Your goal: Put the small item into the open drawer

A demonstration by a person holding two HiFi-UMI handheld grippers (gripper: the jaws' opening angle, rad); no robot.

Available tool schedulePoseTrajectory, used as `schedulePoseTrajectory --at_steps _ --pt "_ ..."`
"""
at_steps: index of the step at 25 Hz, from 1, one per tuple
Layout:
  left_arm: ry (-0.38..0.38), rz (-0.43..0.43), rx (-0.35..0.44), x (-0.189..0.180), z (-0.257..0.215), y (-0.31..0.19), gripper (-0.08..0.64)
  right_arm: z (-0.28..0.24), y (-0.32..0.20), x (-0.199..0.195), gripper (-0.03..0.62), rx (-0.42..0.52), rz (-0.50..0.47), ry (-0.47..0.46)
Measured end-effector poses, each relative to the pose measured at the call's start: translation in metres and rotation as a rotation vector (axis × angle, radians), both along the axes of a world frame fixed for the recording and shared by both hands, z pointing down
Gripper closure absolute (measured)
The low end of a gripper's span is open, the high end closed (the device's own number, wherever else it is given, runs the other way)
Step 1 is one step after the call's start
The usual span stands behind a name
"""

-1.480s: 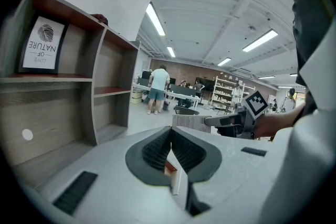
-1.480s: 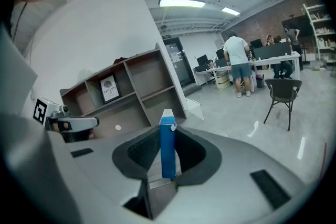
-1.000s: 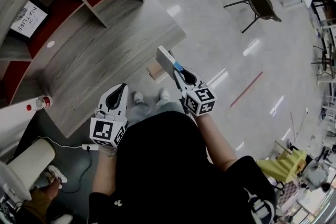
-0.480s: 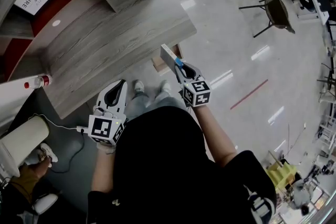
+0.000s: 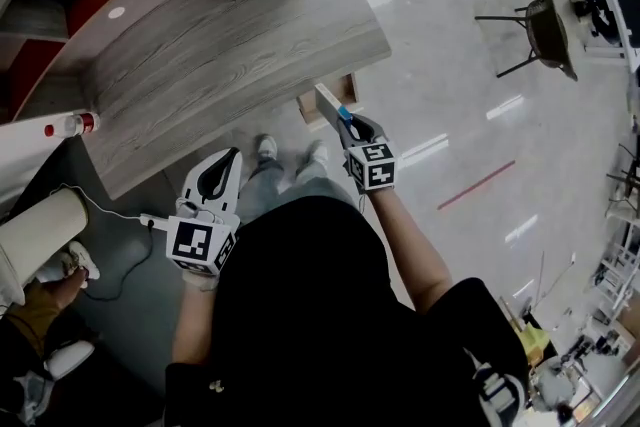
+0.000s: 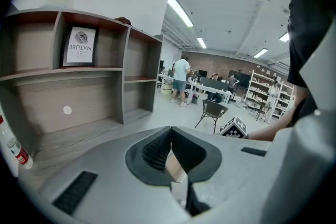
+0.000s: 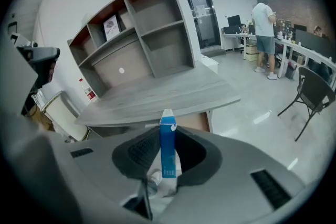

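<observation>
Person has stepped closer: the surface (image 5: 230, 65) edge and the open drawer (image 7: 195, 121) now sit just at 11 o'clock of the right claw (image 5: 346, 120), so the drop looks near. Right claw stays half-closed, clamping the small blue-white box (image 7: 167, 149) upright, short of the drawer. Left claw (image 5: 232, 158) closed, empty, at 8 o'clock.

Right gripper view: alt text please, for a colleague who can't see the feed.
The right gripper grips a slim blue-and-white box, held upright between its jaws. Beyond it stands a grey wood-grain desk backed by an open shelf unit, with a dark chair off to the right.
</observation>
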State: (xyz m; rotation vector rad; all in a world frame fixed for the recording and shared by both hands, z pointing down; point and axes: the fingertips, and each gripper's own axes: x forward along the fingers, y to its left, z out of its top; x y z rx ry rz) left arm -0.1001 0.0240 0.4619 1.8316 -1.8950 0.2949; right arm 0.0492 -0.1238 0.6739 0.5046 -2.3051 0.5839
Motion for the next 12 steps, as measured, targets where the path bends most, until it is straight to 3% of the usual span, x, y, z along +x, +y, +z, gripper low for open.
schedulePoseTrajectory --at_steps 12 --pt "0.006 -0.081 -0.04 0.0 0.011 0.023 0.557 0.05 0.007 -0.005 0.495 -0.021 -0.104 0.116"
